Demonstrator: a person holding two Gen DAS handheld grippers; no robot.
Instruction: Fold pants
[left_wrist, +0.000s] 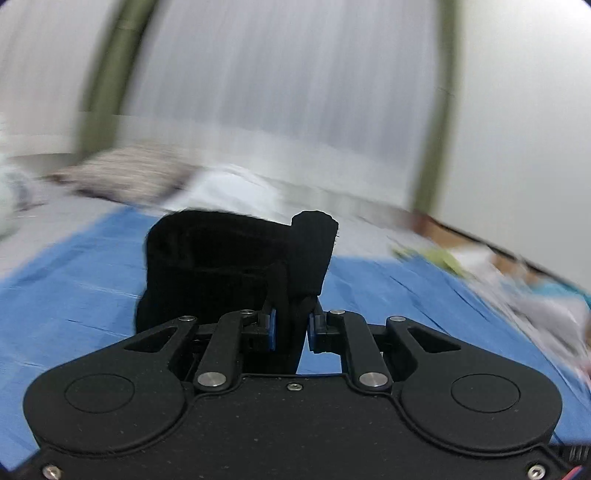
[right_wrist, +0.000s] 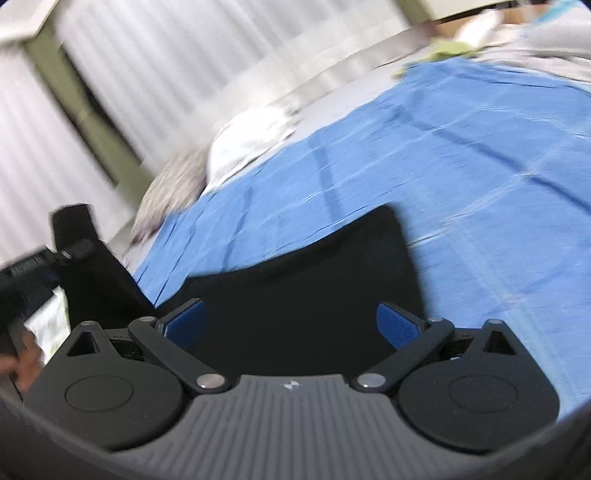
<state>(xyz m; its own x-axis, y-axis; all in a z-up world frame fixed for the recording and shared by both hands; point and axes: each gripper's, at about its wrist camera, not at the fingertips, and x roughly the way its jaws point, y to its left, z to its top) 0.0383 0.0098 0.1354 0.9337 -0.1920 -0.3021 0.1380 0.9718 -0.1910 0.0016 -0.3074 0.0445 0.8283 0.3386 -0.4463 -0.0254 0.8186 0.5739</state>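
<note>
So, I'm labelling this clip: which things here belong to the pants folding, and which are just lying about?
Job: black pants, left hand-held gripper shut on them, right hand-held gripper, blue sheet.
Lying about: patterned pillow, white bedding, green cloth.

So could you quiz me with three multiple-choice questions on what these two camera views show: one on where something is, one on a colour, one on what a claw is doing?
1. Where do the black pants lie?
A. on the blue sheet
B. on a chair
C. in a basket

2. What colour are the pads on the right claw?
A. red
B. blue
C. yellow

3. What is the left claw doing?
A. standing wide open
B. pinching black cloth
C. holding a pillow

Answers:
1 A, blue sheet spreads around the pants.
2 B, both pads show blue.
3 B, black cloth rises from between its nearly shut fingers.
</note>
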